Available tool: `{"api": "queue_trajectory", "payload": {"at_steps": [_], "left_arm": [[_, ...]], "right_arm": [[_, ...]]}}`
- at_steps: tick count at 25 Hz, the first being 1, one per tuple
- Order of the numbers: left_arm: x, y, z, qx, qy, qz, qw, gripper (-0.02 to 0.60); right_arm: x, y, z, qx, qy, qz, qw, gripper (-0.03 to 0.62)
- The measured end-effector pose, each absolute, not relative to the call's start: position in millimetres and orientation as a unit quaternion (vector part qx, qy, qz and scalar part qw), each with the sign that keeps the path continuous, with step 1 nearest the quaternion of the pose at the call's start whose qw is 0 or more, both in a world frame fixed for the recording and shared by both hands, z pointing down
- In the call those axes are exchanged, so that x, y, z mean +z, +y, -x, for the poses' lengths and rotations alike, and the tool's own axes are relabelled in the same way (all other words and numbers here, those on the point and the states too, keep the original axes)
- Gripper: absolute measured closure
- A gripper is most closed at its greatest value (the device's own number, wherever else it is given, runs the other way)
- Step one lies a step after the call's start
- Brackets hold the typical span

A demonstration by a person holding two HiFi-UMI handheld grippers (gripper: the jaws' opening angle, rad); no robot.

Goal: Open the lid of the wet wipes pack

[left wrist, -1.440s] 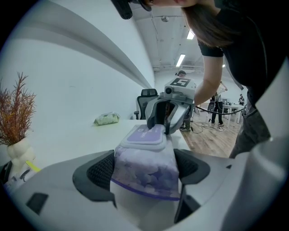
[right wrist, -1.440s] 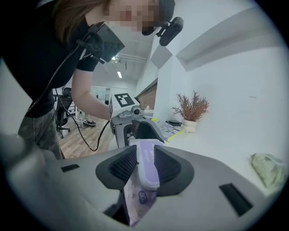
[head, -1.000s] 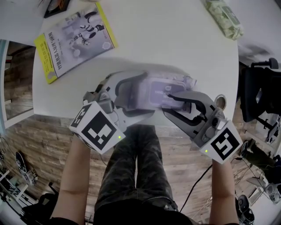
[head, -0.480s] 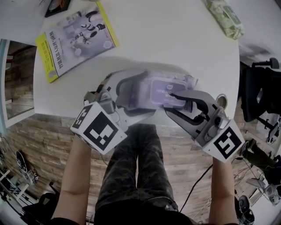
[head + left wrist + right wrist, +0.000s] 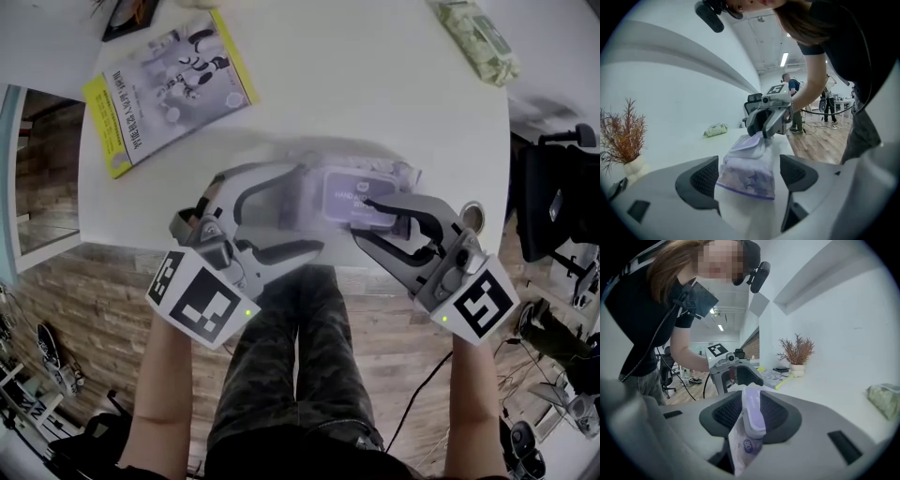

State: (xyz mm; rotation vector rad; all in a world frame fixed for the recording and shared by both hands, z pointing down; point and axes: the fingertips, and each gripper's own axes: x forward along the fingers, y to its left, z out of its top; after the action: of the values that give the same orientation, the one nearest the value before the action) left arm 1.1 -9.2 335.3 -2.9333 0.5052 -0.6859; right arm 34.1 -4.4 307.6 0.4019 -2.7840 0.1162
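The purple wet wipes pack (image 5: pixel 354 195) is held at the near edge of the white table (image 5: pixel 375 94). My right gripper (image 5: pixel 359 220) is shut on its right end, one finger lying over the lid and the other underneath. In the right gripper view the lid (image 5: pixel 753 414) stands edge-on, pressed between the two pads. My left gripper (image 5: pixel 309 210) is open around the pack's left end. In the left gripper view the pack (image 5: pixel 746 172) hangs between the dark pads with a gap on the right side. The lid looks closed.
A yellow-edged booklet (image 5: pixel 164 84) lies at the table's back left. A green wipes pack (image 5: pixel 476 37) rests at the back right. A small round thing (image 5: pixel 471 217) sits near the right edge. A dried plant in a white pot (image 5: pixel 797 352) stands by the wall.
My left gripper's jaws have spread off the pack's left end and it has drawn slightly back toward the person. The right gripper keeps its hold in the same place.
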Motion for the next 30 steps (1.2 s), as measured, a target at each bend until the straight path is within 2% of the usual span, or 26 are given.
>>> {"api": "queue_trajectory", "payload": {"at_steps": [5, 6, 8, 11, 12, 14, 30], "left_arm": [[323.3, -5.0, 7.7, -0.175, 0.167, 0.97, -0.016, 0.165], [321.4, -5.0, 9.0, -0.168, 0.169, 0.971, -0.021, 0.192], [317.3, -5.8, 11.4, -0.152, 0.178, 0.972, -0.027, 0.289], [315.1, -7.7, 15.2, -0.139, 0.193, 0.971, -0.035, 0.377], [314.8, -8.7, 16.2, -0.139, 0.199, 0.969, -0.034, 0.425], [314.1, -10.9, 16.4, -0.138, 0.209, 0.967, -0.031, 0.561], [312.3, -14.4, -2.0, -0.138, 0.19, 0.971, -0.042, 0.57]], "right_arm": [[303.3, -5.8, -33.3, 0.049, -0.976, -0.148, 0.154, 0.459], [302.4, -6.2, -33.0, 0.051, -0.976, -0.149, 0.151, 0.459], [301.4, -6.9, -32.5, 0.055, -0.976, -0.15, 0.15, 0.459], [301.1, -7.5, -31.9, 0.056, -0.975, -0.151, 0.152, 0.459], [300.8, -7.7, -31.7, 0.057, -0.975, -0.152, 0.152, 0.46], [300.5, -7.7, -32.1, 0.057, -0.975, -0.152, 0.154, 0.461], [291.7, -10.2, -37.2, 0.062, -0.975, -0.16, 0.139, 0.461]]}}
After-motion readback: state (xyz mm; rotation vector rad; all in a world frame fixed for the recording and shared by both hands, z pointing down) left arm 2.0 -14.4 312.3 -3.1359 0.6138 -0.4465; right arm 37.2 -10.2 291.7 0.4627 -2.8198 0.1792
